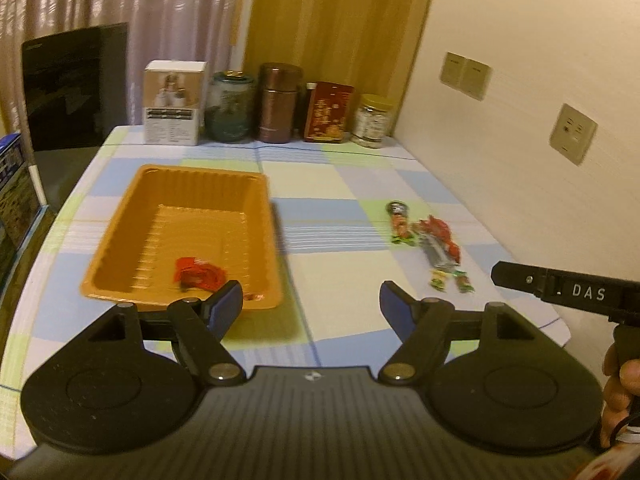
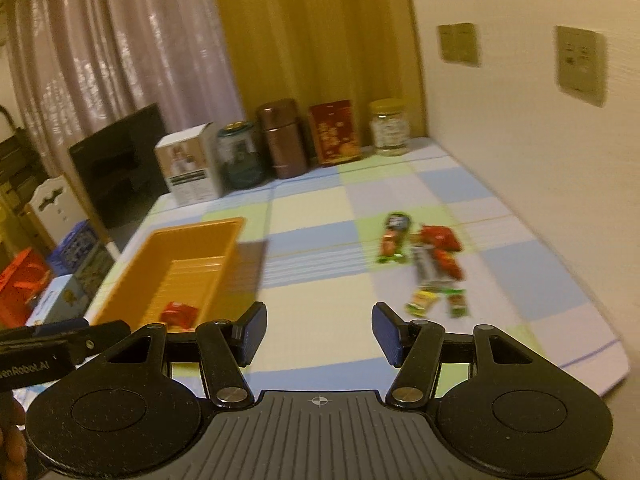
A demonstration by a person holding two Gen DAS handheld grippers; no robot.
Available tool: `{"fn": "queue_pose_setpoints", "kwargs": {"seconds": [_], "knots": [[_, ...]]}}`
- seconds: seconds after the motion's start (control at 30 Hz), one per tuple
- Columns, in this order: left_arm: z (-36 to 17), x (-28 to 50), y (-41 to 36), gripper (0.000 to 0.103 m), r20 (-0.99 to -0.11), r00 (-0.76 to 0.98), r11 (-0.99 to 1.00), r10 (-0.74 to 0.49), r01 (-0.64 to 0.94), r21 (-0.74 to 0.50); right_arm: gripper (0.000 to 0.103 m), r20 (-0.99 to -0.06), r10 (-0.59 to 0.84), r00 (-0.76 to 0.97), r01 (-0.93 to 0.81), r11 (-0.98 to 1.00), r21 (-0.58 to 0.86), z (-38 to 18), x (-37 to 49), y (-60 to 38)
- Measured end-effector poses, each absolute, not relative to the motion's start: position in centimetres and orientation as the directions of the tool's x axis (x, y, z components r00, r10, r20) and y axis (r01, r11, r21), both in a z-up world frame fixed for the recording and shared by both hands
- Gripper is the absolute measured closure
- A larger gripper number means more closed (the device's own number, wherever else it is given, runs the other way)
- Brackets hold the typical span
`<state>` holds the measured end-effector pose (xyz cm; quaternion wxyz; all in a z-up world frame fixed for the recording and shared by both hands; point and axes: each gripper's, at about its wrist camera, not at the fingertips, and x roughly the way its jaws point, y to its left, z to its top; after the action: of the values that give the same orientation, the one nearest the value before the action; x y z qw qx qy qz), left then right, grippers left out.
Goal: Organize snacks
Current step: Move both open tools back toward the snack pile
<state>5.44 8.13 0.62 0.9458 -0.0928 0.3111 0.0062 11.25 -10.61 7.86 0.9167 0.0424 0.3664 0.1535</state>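
Note:
An orange plastic tray (image 1: 120,216) lies on the checked tablecloth at the left, with one red snack packet (image 1: 198,274) inside near its front. It also shows in the right wrist view (image 2: 224,226) with the red packet (image 2: 178,314). Several loose snack packets (image 1: 430,242) lie in a cluster on the cloth at the right, also in the right wrist view (image 2: 426,264). My left gripper (image 1: 312,306) is open and empty above the tray's front right corner. My right gripper (image 2: 318,334) is open and empty, short of the snack cluster.
A row of containers stands along the back edge: white box (image 1: 174,102), green jar (image 1: 232,106), brown flask (image 1: 278,102), red tin (image 1: 328,112), yellow-lidded jar (image 1: 372,120). A wall with sockets (image 1: 572,134) is on the right. A black chair (image 1: 76,84) and boxes (image 2: 68,276) are left.

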Motion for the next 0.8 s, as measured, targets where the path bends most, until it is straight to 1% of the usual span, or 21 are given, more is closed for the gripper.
{"fn": "queue_pose_setpoints", "kwargs": {"seconds": [0.3,0.8], "knots": [[0.4,6.8,5.0,0.03,-0.598,0.796,0.986,-0.092,-0.012,-0.168,0.044,-0.675,0.229,0.702,-0.152,0.973,0.173,7.7,11.0,-15.4],[-1.3,9.9,1.9,0.029,-0.634,0.761,0.986,-0.137,0.043,-0.161,0.044,-0.696,0.165,0.699,-0.061,0.983,0.171,6.3,12.4,-19.3]]}}
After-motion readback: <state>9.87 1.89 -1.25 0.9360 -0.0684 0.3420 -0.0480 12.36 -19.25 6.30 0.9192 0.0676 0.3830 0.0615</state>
